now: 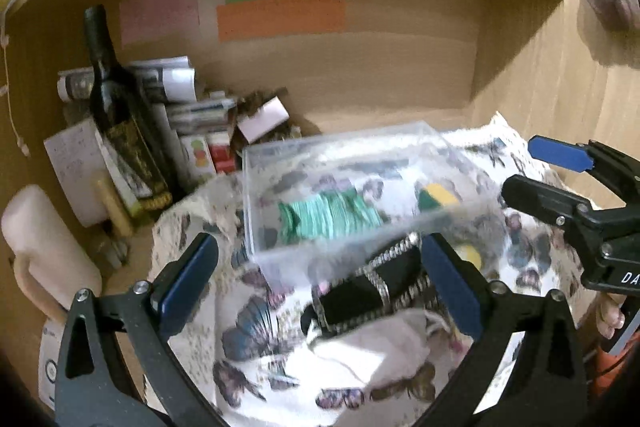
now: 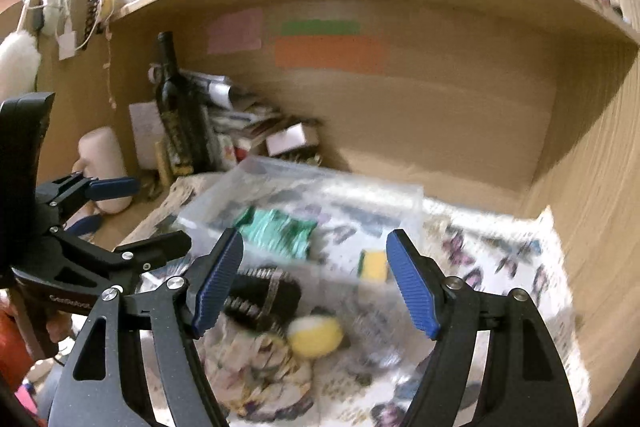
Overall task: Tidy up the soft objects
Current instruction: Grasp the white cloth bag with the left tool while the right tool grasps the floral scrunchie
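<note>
A clear plastic box [image 1: 340, 163] lies tilted on a butterfly-print cloth [image 1: 248, 323] inside a wooden alcove. In it are a green ribbed thing [image 1: 328, 217] and a yellow-green sponge [image 1: 438, 197]. In front of it lie a black piece with silver trim [image 1: 368, 293] and a yellow ball [image 1: 470, 255]. My left gripper [image 1: 320, 267] is open wide above the black piece and holds nothing. In the right wrist view my right gripper [image 2: 314, 239] is open over the box [image 2: 300, 203], sponge [image 2: 374, 263], black piece [image 2: 260, 295] and ball [image 2: 316, 337]. Nothing is between its pads.
A dark wine bottle [image 1: 112, 99] stands at the back left among stacked papers and small boxes [image 1: 200, 115]. A cream jug [image 1: 40, 247] is at the far left. The wooden side wall [image 2: 592, 187] closes the right. A crumpled floral cloth [image 2: 256, 367] lies at the front.
</note>
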Tool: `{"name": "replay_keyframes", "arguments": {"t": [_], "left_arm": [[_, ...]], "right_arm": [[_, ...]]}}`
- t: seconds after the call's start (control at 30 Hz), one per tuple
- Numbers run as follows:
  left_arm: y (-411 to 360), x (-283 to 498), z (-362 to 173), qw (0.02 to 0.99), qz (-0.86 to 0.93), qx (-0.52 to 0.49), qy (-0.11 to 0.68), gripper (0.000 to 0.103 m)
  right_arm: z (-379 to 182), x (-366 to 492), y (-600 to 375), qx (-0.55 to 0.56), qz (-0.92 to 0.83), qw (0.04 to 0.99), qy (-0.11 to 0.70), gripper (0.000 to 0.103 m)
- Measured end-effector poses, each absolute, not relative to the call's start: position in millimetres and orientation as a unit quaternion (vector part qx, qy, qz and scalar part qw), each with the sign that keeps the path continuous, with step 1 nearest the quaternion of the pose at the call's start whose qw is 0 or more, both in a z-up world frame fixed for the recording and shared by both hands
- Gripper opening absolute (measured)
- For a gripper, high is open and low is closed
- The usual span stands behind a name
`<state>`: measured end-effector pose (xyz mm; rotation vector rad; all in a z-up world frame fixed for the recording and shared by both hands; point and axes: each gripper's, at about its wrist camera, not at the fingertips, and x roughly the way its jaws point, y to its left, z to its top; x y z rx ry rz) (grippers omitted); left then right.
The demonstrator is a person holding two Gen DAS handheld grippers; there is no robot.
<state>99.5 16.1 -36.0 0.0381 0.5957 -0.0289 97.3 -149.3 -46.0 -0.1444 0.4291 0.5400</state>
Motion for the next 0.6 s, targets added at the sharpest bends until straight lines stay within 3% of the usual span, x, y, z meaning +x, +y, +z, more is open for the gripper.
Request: {"name": "replay_keyframes", "arguments": {"t": [0.13,0.27,0.6], "left_arm": [[12.3,89.5,-52.9,0.951,-0.017,0.021,0.308,0.103],[12.6,80.8,-77.5,0.940,-0.032,0.012,0.340,0.103],[18.6,76.7,-120.0,0.913,-0.041,-0.042,0.404,0.103]], "right_arm": [[-67.2,92.0,-147.9,-0.056,0.275,0.929,0.240,0.072],[-88.6,83.6,-147.2,-0.039,0.294,0.917,0.266,0.081],[-138.2,94.0,-142.6,-0.026,0.286,0.895,0.341,0.081]]}}
